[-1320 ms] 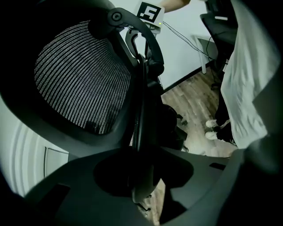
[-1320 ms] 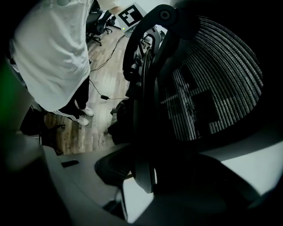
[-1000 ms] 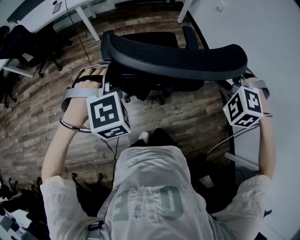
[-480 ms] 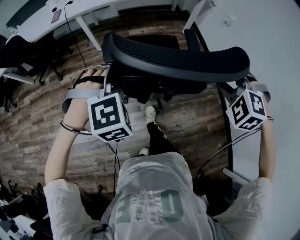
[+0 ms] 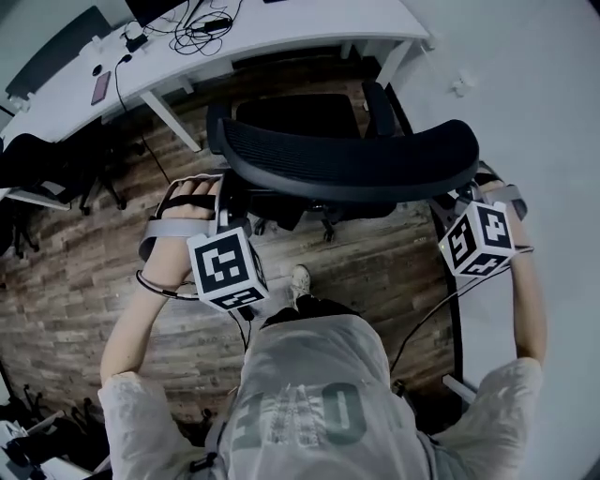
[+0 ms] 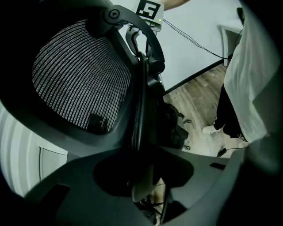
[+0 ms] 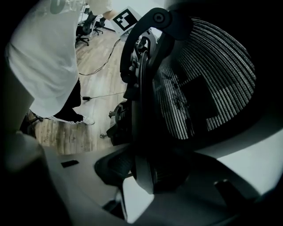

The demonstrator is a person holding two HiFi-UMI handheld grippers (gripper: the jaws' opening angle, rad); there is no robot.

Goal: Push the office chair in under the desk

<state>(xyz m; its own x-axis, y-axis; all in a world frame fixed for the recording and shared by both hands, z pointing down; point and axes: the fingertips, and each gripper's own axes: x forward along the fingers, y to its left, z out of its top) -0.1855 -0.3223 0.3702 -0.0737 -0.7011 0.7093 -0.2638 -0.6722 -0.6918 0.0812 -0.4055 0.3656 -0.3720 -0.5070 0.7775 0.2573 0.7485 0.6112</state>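
The left hand-held gripper (image 6: 141, 176) is clamped shut on the left edge of the mesh backrest of the office chair (image 5: 347, 161); the right hand-held gripper (image 7: 146, 172) grips the backrest's right edge the same way. The chair stands on the wooden floor (image 5: 84, 272), seat facing the white surface (image 5: 281, 28), its front near that edge.

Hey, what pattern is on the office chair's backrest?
The backrest is black mesh with fine pale stripes in a black frame. It shows best in the left gripper view.

The office chair (image 5: 347, 161) faces the white desk (image 5: 328, 23); left hand-held gripper (image 5: 225, 208) and right hand-held gripper (image 5: 459, 206) seemingly clamp its backrest.
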